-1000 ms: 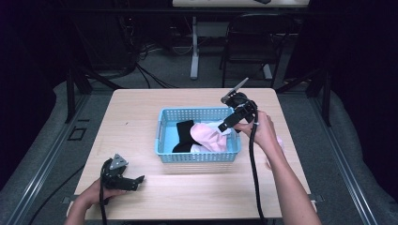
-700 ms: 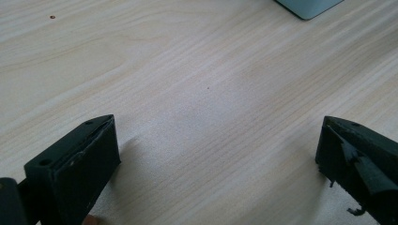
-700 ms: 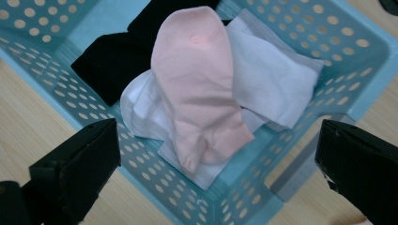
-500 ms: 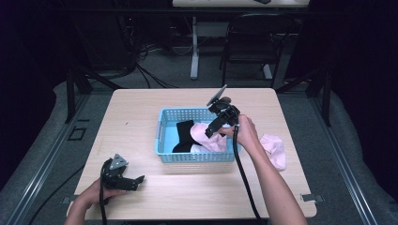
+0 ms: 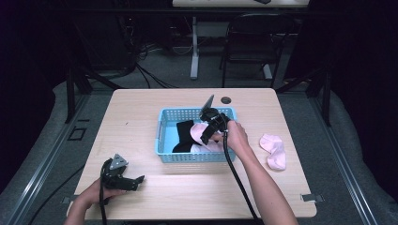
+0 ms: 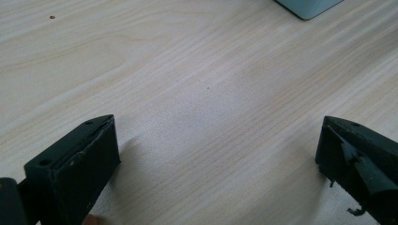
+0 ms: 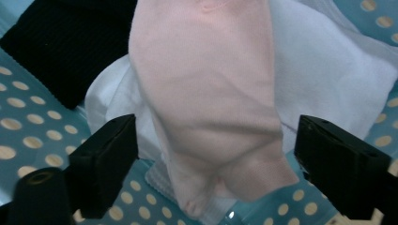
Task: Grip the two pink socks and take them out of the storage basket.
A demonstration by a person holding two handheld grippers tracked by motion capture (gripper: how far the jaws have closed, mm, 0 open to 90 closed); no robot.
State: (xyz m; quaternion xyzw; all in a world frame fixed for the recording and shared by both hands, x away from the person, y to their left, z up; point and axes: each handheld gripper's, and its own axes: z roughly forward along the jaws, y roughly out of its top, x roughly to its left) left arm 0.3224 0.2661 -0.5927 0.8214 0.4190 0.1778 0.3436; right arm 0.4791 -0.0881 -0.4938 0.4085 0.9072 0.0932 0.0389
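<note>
A light blue plastic basket (image 5: 187,157) sits mid-table with socks in it. My right gripper (image 5: 205,138) reaches down into it. Its jaws (image 7: 216,159) have just been closing and stand either side of a pink sock (image 7: 206,93), with a gap still showing at each pad, so nothing is gripped. That pink sock lies on a white sock (image 7: 328,70), and a black sock (image 7: 61,47) lies beside them. My left gripper (image 5: 133,180) rests on the table at the front left, open, with bare wood between its jaws (image 6: 216,159).
A second pink sock (image 5: 274,151) lies on the table right of the basket. A cable hole (image 5: 226,100) sits behind the basket. The basket's corner (image 6: 309,7) shows at the top of the left gripper view. Chairs and desk legs stand beyond the table.
My right gripper has moved left from the basket's right rim and sunk into the basket over the pink sock. The left gripper has stayed in place.
</note>
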